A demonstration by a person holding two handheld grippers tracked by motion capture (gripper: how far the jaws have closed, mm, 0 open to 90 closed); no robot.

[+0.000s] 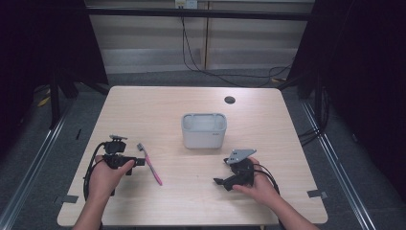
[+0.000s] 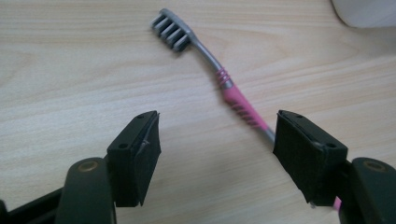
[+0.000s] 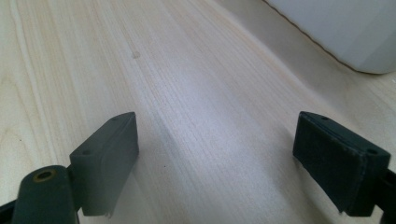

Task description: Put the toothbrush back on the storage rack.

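A toothbrush (image 1: 152,166) with a grey head and pink handle lies on the wooden table (image 1: 158,108), left of centre. My left gripper (image 1: 140,162) is open just left of it, low over the table. In the left gripper view the toothbrush (image 2: 233,97) runs diagonally ahead, and its handle end passes behind the right pad (image 2: 306,156) of the left gripper (image 2: 217,151). My right gripper (image 1: 219,181) is open near the front right, with bare wood between the jaws of the right gripper (image 3: 215,158).
A white rectangular tub (image 1: 203,130) stands at the table's centre; its wall (image 3: 345,28) rises at the upper right of the right gripper view. A dark cable hole (image 1: 230,99) sits near the far edge. Dark curtains and cables surround the table.
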